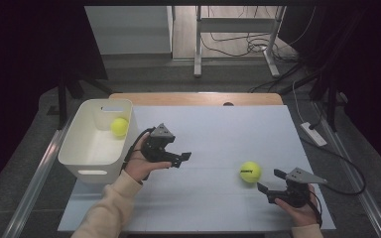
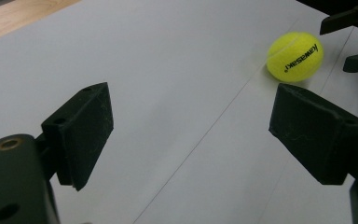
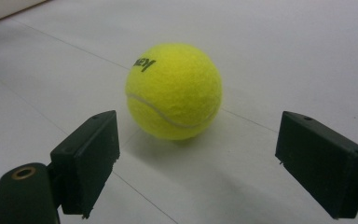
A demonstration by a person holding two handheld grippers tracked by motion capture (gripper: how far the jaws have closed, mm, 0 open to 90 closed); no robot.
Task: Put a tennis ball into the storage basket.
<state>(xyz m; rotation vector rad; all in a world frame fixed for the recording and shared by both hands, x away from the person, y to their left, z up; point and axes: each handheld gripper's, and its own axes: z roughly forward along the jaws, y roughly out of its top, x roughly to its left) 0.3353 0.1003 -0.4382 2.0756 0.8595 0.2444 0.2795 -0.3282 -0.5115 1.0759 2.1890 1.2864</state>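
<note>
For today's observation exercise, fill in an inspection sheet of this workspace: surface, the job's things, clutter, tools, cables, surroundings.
Surface: pale sheet covering a wooden table, flat and bare around the work.
Job's things: one tennis ball lying on the sheet; a second ball inside the white bin at the sheet's left edge.
Clutter: nothing seen.
Tools: right tool open, jaws aimed at the loose ball, not touching it; left tool open, empty, beside the bin.
Cables: one trails from each tool; more lie on the floor behind.
Surroundings: dark curtains, a metal frame beyond the table.
</note>
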